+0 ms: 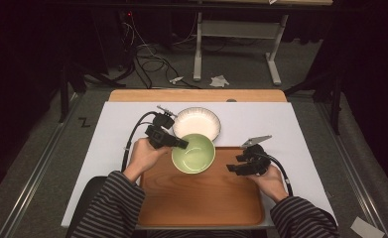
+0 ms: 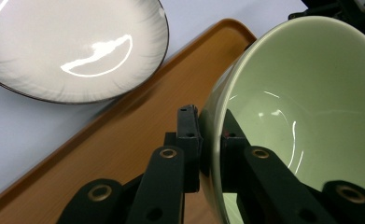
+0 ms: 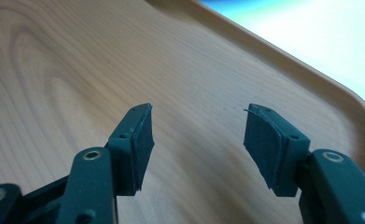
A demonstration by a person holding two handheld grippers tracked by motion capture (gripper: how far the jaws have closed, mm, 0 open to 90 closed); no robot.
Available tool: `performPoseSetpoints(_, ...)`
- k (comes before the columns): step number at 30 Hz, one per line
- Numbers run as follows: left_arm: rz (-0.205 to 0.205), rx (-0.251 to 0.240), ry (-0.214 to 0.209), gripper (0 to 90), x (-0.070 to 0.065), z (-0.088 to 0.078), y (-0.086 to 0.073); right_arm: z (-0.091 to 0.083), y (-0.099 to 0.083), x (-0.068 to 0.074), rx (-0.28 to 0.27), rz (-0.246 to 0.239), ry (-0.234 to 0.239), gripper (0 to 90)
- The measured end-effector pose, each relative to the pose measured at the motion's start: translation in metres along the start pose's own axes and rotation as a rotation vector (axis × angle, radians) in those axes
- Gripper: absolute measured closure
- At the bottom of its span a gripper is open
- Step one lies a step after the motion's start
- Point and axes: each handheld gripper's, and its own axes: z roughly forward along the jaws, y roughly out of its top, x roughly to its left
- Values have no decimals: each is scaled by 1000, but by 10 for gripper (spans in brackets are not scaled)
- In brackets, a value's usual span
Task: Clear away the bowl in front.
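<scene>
- On the table (image 1: 291,124), high view: white sheet over a wooden top, wooden tray (image 1: 201,198) at the near edge, in front of a person in striped sleeves (image 1: 109,208).
- Green bowl (image 1: 193,152) sits at the tray's far left edge; white plate (image 1: 197,124) just behind it on the sheet, rims look near or touching, cannot tell which.
- Left hand (image 1: 143,158) holds the left gripper (image 1: 180,144), jaws reaching onto the bowl's left rim.
- Right hand (image 1: 270,181) holds the right gripper (image 1: 232,168) over the tray's right side, pointing left toward the bowl, apart from it. Grey plate (image 1: 255,141) on its top.
- Beyond the table: floor with cables (image 1: 152,59) and a white desk frame (image 1: 236,44).
- Left gripper view: left gripper (image 2: 211,140) clamped on the bowl (image 2: 306,107) rim, one jaw outside the wall, one inside. Bowl is tilted in frame, empty, glossy. Tray (image 2: 124,140) below, plate (image 2: 73,46) upper left on the sheet, empty.
- Right gripper view: right gripper (image 3: 196,140) with jaws spread apart, nothing between them, low over the bare tray (image 3: 77,70) wood. Tray's raised rim curves at right, white sheet past it.
</scene>
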Motion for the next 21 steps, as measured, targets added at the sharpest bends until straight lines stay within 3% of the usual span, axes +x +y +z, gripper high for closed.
performPoseSetpoints(15, 3, 44, 10, 833, 6, 6, -16, 0, 0, 1, 1, 3, 1, 436)
performPoseSetpoints(21, 8, 62, 35, 833, 11, 11, -21, -1, 0, 0, -9, 7, -5, 436)
